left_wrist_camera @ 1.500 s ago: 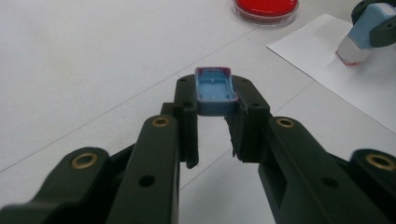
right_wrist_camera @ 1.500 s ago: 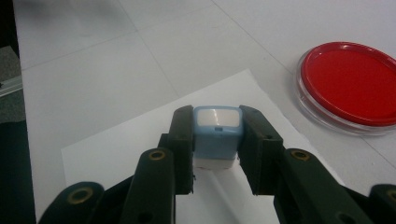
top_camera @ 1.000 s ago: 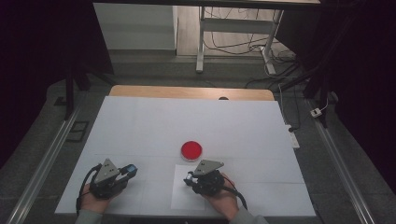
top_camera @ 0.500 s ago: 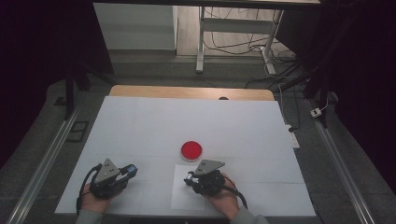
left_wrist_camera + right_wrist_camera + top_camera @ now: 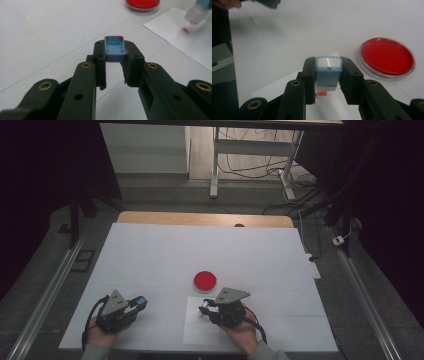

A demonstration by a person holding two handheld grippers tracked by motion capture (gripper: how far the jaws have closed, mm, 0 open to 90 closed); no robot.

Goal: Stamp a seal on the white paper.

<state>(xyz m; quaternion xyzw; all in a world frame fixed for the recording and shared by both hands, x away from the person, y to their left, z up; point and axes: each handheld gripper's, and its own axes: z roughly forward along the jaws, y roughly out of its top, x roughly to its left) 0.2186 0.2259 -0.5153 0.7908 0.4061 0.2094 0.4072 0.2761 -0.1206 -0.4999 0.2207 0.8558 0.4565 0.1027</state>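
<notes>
Showing two hand-held grippers low in the high view, each clamped on one half of a small stamp. Right gripper (image 5: 204, 309) — jaws closed on the pale blue stamp body (image 5: 328, 70), which sits upright between the pads with its white base pointing down at a white paper sheet (image 5: 200, 332); a small red rectangular mark (image 5: 321, 93) lies on the sheet just under and slightly left of the base in the right gripper view. Left gripper (image 5: 141, 302) — jaws closed on the blue cap (image 5: 115, 48), hollow side turned toward the camera, rim tinged red.

Key relation: in the high view the stamp body lies to the right of the cap, the two well apart, the cap's gripper pointing roughly toward the body's. Capping would, by this reading, require bringing the cap's hollow face-on to the body's base; the right gripper is the nearer to the sheet.

Red ink dish (image 5: 205, 280): a round, clear-rimmed dish with a flat red fill, just above the sheet at frame centre, touched by neither gripper.
</notes>
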